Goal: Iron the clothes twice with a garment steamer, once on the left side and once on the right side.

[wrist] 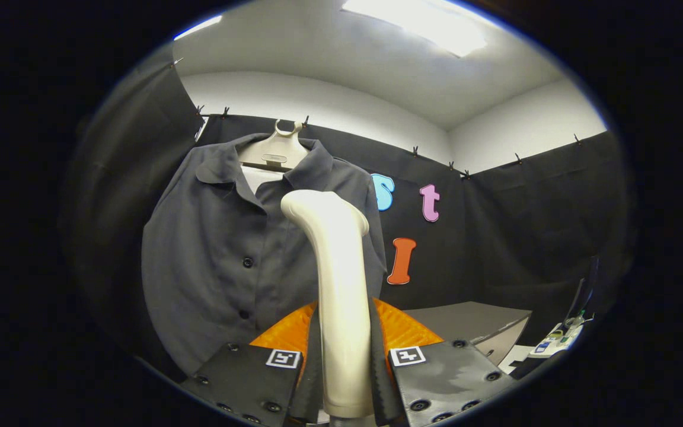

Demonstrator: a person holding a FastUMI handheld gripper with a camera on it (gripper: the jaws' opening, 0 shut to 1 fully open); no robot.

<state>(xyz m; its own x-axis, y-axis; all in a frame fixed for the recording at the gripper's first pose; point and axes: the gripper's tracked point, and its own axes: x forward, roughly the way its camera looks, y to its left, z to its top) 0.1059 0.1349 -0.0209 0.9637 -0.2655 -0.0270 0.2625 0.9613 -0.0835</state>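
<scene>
Basically, left to right: shirt hung on a hanger against the booth wall, beyond the fingers and mostly to their left, button placket running top to bottom just left of the steamer. Garment steamer stood upright between the two fingers, long axis vertical, head bent over at the top toward the shirt's upper chest. Gripper was clenched on the steamer handle, both fingers pressing its sides. Steamer head overlapped the shirt's right half in view; whether it touched the fabric couldn't be told. Key relation: shirt lay ahead and to the left of the tool, so the left panel called for a shift left, then a stroke down along the placket direction. Further right, beyond the fingers, a table sat low, clutter at its far end, too small to identify.
</scene>
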